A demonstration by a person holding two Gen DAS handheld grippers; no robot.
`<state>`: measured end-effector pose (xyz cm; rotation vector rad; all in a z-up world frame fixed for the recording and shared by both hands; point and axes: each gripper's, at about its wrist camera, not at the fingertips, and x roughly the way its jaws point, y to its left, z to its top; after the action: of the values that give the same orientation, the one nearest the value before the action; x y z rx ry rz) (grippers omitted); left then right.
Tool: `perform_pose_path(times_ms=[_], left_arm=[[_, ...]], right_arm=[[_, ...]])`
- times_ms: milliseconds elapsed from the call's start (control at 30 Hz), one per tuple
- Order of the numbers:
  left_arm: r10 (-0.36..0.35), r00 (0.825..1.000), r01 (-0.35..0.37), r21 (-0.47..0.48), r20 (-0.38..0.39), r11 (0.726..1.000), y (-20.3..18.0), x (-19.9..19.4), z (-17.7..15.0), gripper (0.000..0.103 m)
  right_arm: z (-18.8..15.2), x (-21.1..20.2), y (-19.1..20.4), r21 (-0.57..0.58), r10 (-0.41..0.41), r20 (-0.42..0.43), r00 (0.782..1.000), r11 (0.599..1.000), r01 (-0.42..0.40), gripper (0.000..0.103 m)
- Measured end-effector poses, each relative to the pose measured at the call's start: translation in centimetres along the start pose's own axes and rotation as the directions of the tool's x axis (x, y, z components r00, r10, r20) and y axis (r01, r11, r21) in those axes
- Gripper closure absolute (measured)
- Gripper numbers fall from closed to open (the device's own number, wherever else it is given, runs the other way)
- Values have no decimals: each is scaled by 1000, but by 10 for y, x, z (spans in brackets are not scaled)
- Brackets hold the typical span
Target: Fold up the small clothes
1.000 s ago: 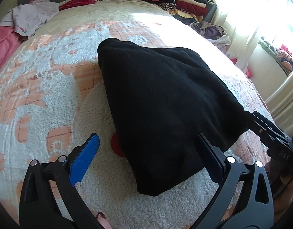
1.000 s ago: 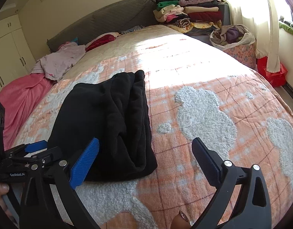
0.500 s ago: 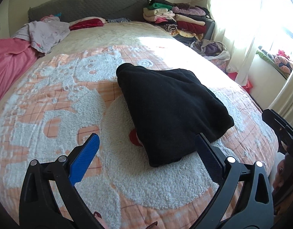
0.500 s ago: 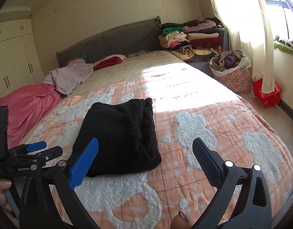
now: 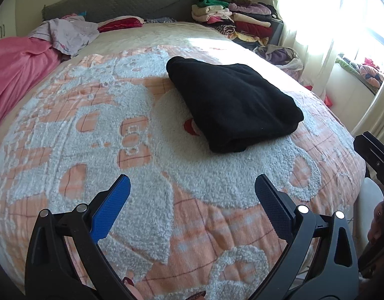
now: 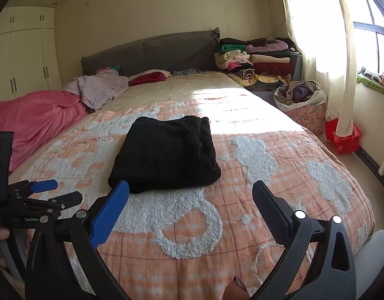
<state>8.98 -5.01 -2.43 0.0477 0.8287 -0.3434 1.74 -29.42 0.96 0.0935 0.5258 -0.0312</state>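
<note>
The black garment (image 6: 164, 153) lies folded into a compact, thick rectangle near the middle of the bed (image 6: 279, 190), on the orange-and-white blanket, with its layered edges bunched along the right side in the right wrist view. It looks finished: squared off and left flat where there is bare room around it, so this piece seems done.

Both claws sit at the near end of the bed, well apart from the garment. The left gripper (image 5: 192, 200) is spread wide, gripping nothing and touching nothing. The right gripper (image 6: 190, 203) is equally wide and empty; its blue finger only overlaps the garment's near corner in the picture.

At the far left lie a pink cover (image 6: 34, 122) and a lilac cloth (image 6: 99, 87); a folded stack (image 6: 256, 57) stands at the far right, likely where finished pieces go.
</note>
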Motion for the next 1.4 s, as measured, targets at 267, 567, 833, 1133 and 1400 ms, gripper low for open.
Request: perform_pose_path(times_ms=[267, 567, 833, 1133, 1400], left_arm=[[20, 999, -21, -38, -27, 999, 10, 3, -20, 9], [41, 997, -44, -57, -60, 997, 18, 17, -26, 10], [69, 994, -73, -51, -82, 996, 20, 26, -26, 9], [67, 995, -71, -52, -70, 996, 20, 23, -26, 9], [70, 995, -74, -52, -74, 996, 20, 24, -25, 9]], right_arm=[[-24, 7, 3, 33, -2, -63, 998, 999, 4, 5], [-44, 22, 11, 57, 1, -101, 995, 998, 4, 5], [-46, 32, 22, 12, -8, -112, 994, 1000, 9, 5], [-44, 32, 24, 4, -3, -110, 994, 1000, 3, 5], [-46, 33, 23, 13, -2, -115, 993, 1000, 3, 5]])
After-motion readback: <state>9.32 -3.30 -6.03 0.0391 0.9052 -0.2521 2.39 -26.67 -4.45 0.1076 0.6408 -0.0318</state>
